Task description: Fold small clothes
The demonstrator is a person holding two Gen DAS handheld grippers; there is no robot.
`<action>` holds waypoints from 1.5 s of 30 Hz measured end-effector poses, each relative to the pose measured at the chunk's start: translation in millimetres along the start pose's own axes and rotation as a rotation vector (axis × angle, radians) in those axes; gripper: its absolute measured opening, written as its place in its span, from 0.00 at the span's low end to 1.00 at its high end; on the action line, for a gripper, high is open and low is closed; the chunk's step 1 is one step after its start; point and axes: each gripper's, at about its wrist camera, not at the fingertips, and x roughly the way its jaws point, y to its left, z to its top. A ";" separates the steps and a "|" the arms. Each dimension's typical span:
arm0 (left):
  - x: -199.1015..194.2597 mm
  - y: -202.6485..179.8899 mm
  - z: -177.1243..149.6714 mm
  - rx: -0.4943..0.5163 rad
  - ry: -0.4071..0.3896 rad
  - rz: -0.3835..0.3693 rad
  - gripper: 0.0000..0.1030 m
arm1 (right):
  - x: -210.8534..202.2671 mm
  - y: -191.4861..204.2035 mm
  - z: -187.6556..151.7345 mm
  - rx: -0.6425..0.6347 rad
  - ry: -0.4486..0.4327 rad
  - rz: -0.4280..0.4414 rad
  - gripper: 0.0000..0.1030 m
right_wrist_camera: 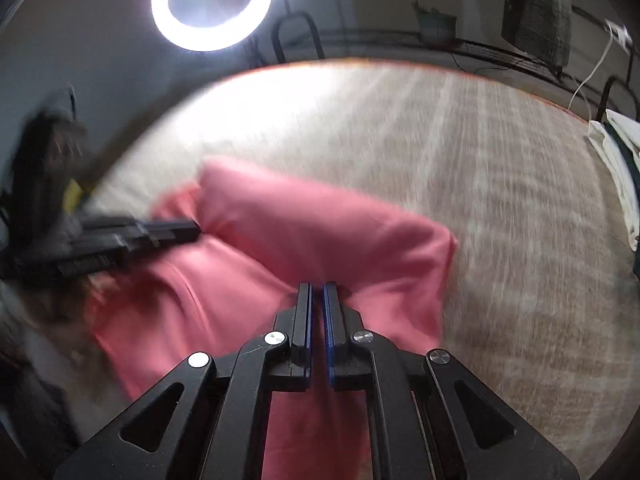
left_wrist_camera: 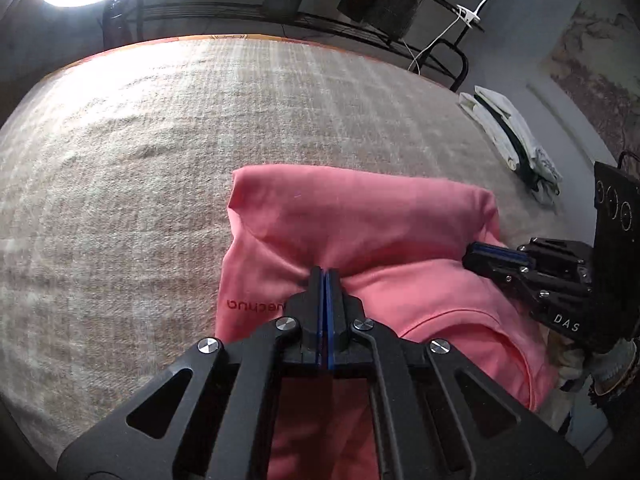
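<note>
Pink cotton, a small T-shirt [left_wrist_camera: 360,232], lies half folded on the beige woven blanket [left_wrist_camera: 140,152] covering the bed, its far portion doubled over toward the near edge. The left gripper [left_wrist_camera: 324,276] has its jaws pressed together on a pinch of the folded edge, right at the fabric's middle crease, beside reversed dark red lettering [left_wrist_camera: 256,305]. The right gripper [right_wrist_camera: 317,288] meets the same fold further along; its jaws stand with a thin slit between them, pink cloth bunched at the tips, gripping it. A ring light [right_wrist_camera: 212,4] glows above. White folded clothes [left_wrist_camera: 516,140] sit apart at the bed's edge.
</note>
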 end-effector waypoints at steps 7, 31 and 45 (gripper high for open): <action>-41.0 1.0 0.5 -0.033 -0.064 -0.095 0.00 | -17.6 12.9 23.6 -0.020 -0.064 0.044 0.05; -77.8 84.4 -28.2 -0.359 -0.061 -0.144 0.43 | -72.9 -42.4 -15.8 0.334 -0.069 0.126 0.41; -45.7 109.8 -38.9 -0.504 0.048 -0.316 0.43 | -47.6 -76.0 -62.4 0.605 -0.053 0.293 0.41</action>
